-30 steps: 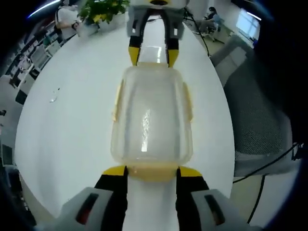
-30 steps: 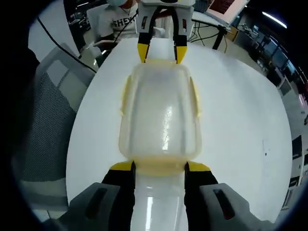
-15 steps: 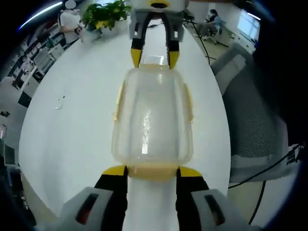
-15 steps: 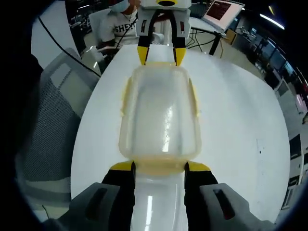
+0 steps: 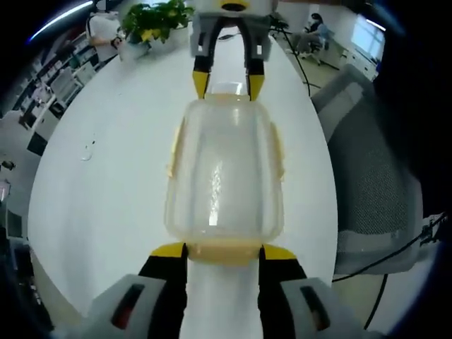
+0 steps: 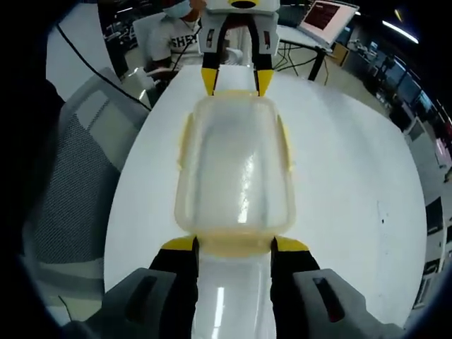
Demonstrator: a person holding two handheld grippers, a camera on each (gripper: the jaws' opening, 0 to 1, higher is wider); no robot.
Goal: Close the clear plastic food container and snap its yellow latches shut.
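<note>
Container: the clear box (image 5: 224,169) lies lengthwise on the white desk (image 5: 106,183), lid on, between both claws.
Latches: yellow tabs (image 6: 235,245) sit at each short end; we cannot tell whether they are snapped.
Left claw (image 5: 223,253): jaws parted, straddling the near end latch.
Right claw (image 6: 234,246): jaws parted, straddling the opposite end latch.
Risk: we judge that uneven pressing from one end could slide the box along the smooth desk, or lift the lid at the far edge.
Left gripper view: shows a potted plant (image 5: 152,15).
Right gripper view: shows a seated person (image 6: 173,35) and a laptop (image 6: 326,14).
Both views: a mesh chair (image 5: 367,155) stands beside the desk.
</note>
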